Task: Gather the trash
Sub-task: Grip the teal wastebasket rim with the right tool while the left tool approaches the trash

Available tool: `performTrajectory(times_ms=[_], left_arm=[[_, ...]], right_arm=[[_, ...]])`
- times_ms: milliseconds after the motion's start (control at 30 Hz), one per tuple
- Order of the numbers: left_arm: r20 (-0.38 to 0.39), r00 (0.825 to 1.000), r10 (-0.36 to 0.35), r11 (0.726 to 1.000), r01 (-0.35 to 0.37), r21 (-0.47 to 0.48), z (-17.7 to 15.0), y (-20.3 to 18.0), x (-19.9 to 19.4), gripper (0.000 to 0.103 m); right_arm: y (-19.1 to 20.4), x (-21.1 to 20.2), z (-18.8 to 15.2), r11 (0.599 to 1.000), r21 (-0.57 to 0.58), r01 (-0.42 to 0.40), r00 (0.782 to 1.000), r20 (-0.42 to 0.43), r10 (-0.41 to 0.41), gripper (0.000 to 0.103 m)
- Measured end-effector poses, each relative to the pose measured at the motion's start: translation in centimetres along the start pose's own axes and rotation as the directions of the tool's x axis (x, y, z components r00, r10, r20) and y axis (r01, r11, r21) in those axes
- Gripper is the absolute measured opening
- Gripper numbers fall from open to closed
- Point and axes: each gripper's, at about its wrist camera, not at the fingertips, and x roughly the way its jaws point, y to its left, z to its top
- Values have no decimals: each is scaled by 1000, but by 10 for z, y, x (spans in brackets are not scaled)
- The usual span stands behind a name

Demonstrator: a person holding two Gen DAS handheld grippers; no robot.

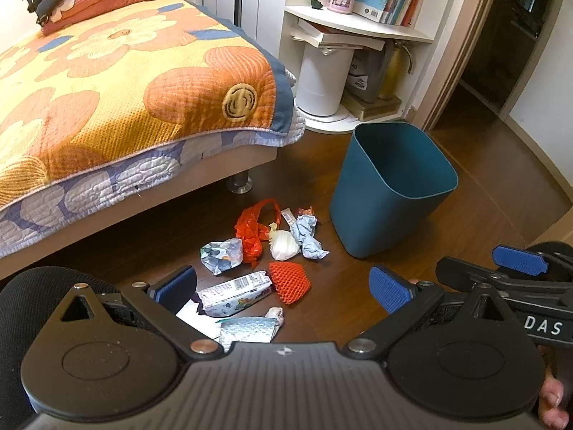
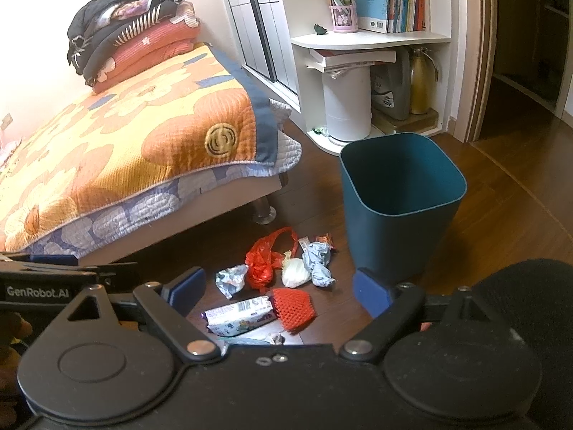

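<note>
Left gripper (image 1: pixel 283 286): jaws wide apart, nothing between them, pitched downward. Right gripper (image 2: pixel 279 292): jaws wide apart, empty, pitched downward, positioned at left gripper's 3 o'clock.

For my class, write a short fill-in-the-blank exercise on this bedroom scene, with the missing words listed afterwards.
1. The teal bin stands upright on the floor and is ____ inside.
2. The red mesh sleeve lies beside the printed ____ pack.
3. The right gripper has its jaws ____.
4. The scattered trash lies between the bin and the ____.

Missing words: empty; tissue; open; bed
</note>
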Motion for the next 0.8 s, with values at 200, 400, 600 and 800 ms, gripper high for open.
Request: performTrajectory(times_ms=[200, 400, 600, 800], left_arm=[[8, 1000, 1, 1000, -1, 0, 20, -1, 21, 103], [-16, 999, 28, 1000, -28, 4, 48, -3, 59, 103], [-47, 997, 62, 998, -63, -21, 71, 8, 100, 103], [-74, 989, 125, 991, -128, -44, 89, 20, 140, 103]], right_arm=[[-6, 12, 15, 998, -59, -8, 999, 50, 11, 96], [-33, 32, 41, 1000, -25, -2, 991, 136, 5, 103], [-67, 72, 77, 1000, 22, 2, 998, 68, -3, 103], [-84, 116, 99, 999, 29, 35, 999, 40, -36, 94]])
